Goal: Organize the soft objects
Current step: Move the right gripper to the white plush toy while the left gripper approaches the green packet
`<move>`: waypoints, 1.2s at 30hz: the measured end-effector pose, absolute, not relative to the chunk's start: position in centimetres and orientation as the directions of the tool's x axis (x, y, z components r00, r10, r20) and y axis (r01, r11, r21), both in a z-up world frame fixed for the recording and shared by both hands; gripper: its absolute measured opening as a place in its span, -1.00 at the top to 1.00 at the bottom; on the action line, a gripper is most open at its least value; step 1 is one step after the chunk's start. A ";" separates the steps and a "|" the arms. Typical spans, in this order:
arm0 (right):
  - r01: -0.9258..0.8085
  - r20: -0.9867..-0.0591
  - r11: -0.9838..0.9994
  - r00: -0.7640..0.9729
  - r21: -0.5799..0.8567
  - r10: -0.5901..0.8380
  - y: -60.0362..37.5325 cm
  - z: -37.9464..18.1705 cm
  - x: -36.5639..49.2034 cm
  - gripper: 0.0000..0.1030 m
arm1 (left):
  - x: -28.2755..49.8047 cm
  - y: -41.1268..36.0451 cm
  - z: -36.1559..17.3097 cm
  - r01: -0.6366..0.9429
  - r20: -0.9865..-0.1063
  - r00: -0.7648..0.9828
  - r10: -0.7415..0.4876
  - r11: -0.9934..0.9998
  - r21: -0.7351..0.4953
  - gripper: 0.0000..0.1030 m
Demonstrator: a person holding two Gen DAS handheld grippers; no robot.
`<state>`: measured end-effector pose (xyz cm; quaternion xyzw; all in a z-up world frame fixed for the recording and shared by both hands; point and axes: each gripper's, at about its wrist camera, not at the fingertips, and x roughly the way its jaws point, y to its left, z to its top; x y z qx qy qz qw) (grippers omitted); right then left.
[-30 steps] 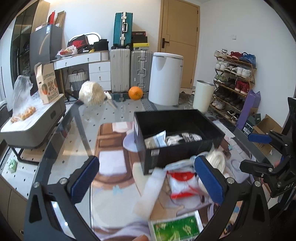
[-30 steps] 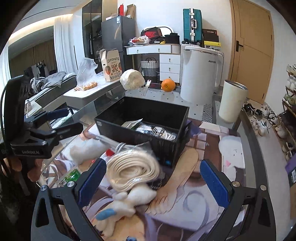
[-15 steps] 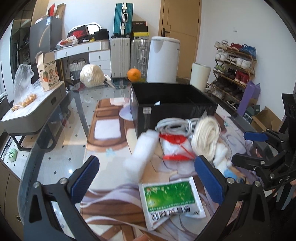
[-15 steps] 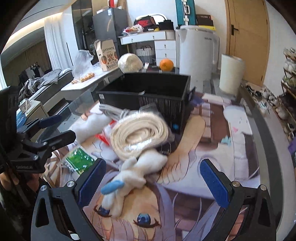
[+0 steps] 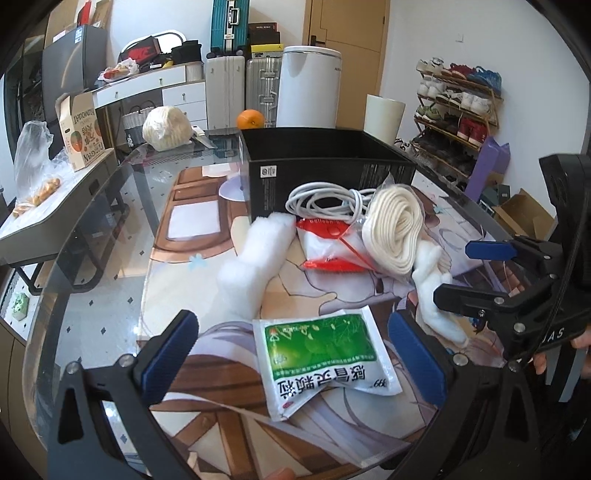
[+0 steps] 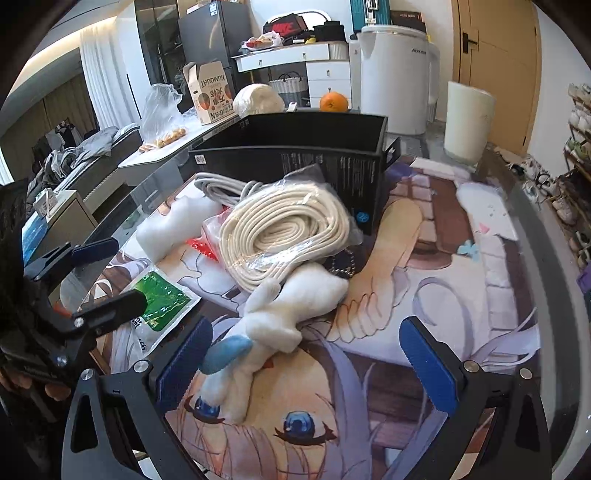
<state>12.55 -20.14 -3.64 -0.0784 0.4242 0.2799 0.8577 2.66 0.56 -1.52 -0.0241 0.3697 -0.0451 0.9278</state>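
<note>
Here both the left gripper (image 5: 295, 354) and right gripper (image 6: 304, 356) gape wide, holding nothing, above soft objects piled on the worktop (image 5: 110, 280): green sachet (image 5: 321, 354), plush toy (image 6: 291, 306), bagged rope (image 6: 288, 232), near the black box (image 5: 325, 162).

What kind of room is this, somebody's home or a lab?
Most likely a lived-in home, perhaps near the entrance: a shoe rack full of shoes stands by a wooden door, suitcases line the wall, and a fridge stands at the back.
</note>
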 end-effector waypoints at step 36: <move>-0.508 -0.810 0.861 0.502 0.006 0.302 -20.8 -4.9 12.7 -0.99 | 3.0 -1.7 -3.4 0.174 -0.772 0.617 -0.154 0.983 -0.057 -1.00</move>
